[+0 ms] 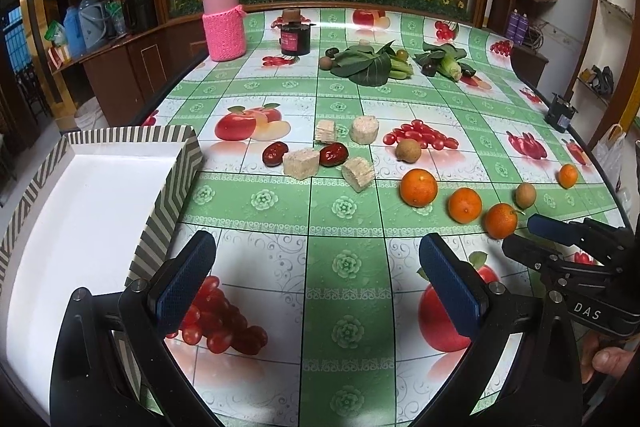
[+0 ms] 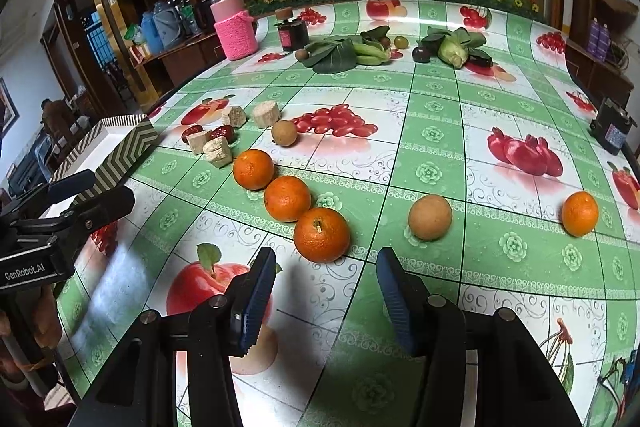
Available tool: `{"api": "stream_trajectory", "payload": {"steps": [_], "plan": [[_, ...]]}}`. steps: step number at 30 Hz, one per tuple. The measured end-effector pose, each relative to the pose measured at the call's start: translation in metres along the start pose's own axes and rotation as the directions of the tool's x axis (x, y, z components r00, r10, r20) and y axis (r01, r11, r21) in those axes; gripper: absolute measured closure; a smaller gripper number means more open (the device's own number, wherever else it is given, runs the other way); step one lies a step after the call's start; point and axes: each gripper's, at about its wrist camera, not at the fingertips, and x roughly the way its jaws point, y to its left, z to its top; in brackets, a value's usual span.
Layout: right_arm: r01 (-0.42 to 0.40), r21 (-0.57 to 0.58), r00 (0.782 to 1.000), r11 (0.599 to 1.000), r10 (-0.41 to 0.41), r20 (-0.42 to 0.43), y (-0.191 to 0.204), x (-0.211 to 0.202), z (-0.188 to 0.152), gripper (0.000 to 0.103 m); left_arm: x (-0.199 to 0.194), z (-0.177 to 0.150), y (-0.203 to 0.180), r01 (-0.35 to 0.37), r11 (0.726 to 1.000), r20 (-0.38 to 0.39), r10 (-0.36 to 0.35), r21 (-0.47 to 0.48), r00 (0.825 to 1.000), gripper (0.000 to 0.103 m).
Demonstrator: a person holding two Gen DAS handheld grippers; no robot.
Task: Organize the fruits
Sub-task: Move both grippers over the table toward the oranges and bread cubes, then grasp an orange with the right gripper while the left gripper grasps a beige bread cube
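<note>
Both grippers, right gripper [image 2: 326, 291] and left gripper [image 1: 318, 283], hold their jaws apart and empty, the nearest orange [image 2: 322, 235] just ahead of the right's for an easy pickup.

**Occluded and cropped regions in the two wrist views**
The striped box [image 1: 176, 183] is running off the left wrist view's left edge; in the right wrist view the left tongs [image 2: 76, 187] are covering its near corner. The right tongs [image 1: 560, 231] are cut by the frame's right edge, one finger hiding behind the other. The dark jar's [image 1: 295, 38] label is too small to read.
</note>
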Motion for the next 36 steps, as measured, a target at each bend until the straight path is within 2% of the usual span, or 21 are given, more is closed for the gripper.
{"api": "stream_trajectory", "payload": {"steps": [12, 14, 20, 29, 32, 36], "plan": [[0.003, -0.034, 1.0, 0.999, -0.004, -0.012, 0.002, 0.008, 0.007, 0.052, 0.01, 0.003, -0.001, 0.014, 1.0, -0.034, -0.014, -0.011, 0.999, 0.0], [0.007, -0.047, 1.0, 0.999, -0.008, -0.017, 0.004, 0.011, 0.009, 0.06, 0.011, 0.004, -0.003, 0.016, 1.0, -0.039, -0.016, -0.005, 0.999, 0.0], [-0.008, -0.062, 0.999, 0.998, 0.005, -0.05, 0.005, 0.027, 0.013, 0.071, 0.02, 0.009, -0.008, 0.022, 1.0, -0.05, -0.022, 0.001, 0.999, 0.0], [-0.038, 0.005, 0.999, 0.999, 0.038, -0.016, -0.012, 0.018, 0.014, 0.071, 0.043, 0.023, -0.008, 0.018, 0.999, -0.091, -0.021, -0.037, 0.996, 0.0], [-0.055, 0.016, 0.998, 0.998, 0.055, -0.016, -0.014, 0.018, 0.013, 0.071, 0.05, 0.028, -0.008, 0.009, 0.999, -0.103, -0.014, -0.051, 0.995, 0.006], [-0.071, 0.008, 0.997, 0.997, 0.071, -0.013, -0.013, 0.018, 0.014, 0.071, 0.059, 0.036, -0.011, -0.006, 0.998, -0.103, 0.001, -0.056, 0.995, 0.007]]}}
